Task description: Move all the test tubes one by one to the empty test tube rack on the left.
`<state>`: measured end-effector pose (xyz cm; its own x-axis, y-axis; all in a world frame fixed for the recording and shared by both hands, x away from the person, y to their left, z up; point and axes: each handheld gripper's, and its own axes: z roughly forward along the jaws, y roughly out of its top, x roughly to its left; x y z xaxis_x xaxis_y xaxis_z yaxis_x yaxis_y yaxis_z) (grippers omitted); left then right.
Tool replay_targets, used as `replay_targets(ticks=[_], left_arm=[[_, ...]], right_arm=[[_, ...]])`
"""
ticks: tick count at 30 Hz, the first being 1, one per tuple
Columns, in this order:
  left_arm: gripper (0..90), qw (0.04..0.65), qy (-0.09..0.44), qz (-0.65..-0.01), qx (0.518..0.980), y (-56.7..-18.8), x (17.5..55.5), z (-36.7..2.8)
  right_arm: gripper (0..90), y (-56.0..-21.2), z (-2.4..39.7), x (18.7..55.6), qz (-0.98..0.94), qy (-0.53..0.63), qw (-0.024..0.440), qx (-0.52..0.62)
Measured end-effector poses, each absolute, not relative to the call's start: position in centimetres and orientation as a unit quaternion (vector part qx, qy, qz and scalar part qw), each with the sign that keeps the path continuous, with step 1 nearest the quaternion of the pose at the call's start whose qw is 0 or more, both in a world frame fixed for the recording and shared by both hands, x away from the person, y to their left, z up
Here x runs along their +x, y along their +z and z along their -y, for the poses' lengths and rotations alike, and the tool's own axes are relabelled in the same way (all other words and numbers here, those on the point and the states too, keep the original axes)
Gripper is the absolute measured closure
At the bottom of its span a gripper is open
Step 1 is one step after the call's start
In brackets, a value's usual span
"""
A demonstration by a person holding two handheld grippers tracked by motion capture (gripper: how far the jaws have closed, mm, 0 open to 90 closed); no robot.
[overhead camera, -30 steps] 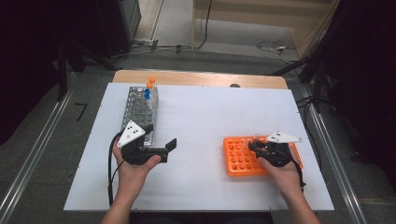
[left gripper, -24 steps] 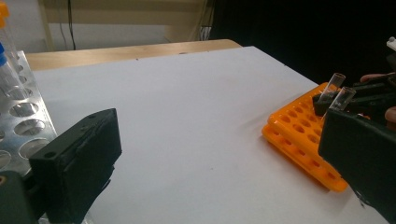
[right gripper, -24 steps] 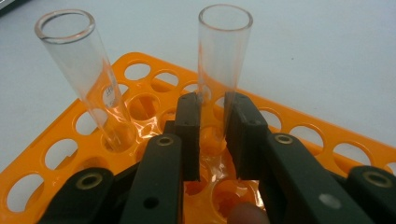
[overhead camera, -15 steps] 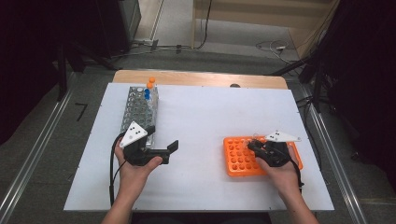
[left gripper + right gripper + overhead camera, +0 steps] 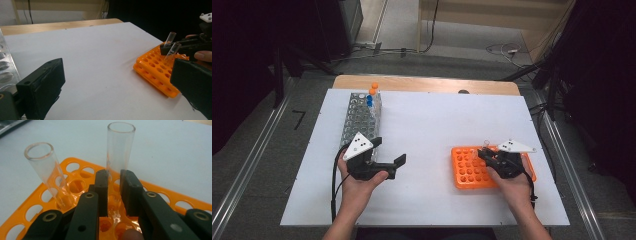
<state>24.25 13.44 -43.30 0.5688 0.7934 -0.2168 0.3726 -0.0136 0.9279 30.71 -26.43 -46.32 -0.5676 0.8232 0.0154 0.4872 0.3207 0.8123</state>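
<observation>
One glass tube [image 5: 119, 152], clamped by right tongs [image 5: 113, 192], stands near-upright, mouth up.

Clear glass test tube [image 5: 120, 152] stands in orange plastic tube rack [image 5: 469, 170], R of grey metal rack [image 5: 359, 120], w/ second glass tube [image 5: 47, 172] beside it.

From my remote seat, the held glass tube [image 5: 120, 152] loses its lower end behind the right gripper [image 5: 114, 195]; the metal rack [image 5: 6, 67] is cut off at the left edge; its far capped tubes [image 5: 372, 95] are too small to count.
</observation>
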Motion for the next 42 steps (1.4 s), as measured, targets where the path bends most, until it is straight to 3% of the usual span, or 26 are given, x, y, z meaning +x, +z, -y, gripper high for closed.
replay_targets(ticks=[22, 33, 37, 42], left_arm=[[3.5, 0.575, 0.172, -0.380, 0.704, -41.8, 23.3, -11.4], [5.6, 0.587, 0.160, -0.355, 0.710, -40.8, 22.7, -10.3], [10.5, 0.595, 0.155, -0.340, 0.711, -40.5, 22.3, -9.8], [25.6, 0.602, 0.137, -0.311, 0.722, -40.4, 22.1, -9.0]], right_arm=[[74.0, -40.7, 26.3, 28.2, -0.758, 0.483, 0.240, 0.368], [73.9, -39.2, 23.6, 26.3, -0.764, 0.519, 0.212, 0.320], [73.9, -39.6, 22.2, 25.8, -0.775, 0.520, 0.192, 0.303], [74.0, -40.6, 20.3, 25.2, -0.792, 0.516, 0.165, 0.284]])
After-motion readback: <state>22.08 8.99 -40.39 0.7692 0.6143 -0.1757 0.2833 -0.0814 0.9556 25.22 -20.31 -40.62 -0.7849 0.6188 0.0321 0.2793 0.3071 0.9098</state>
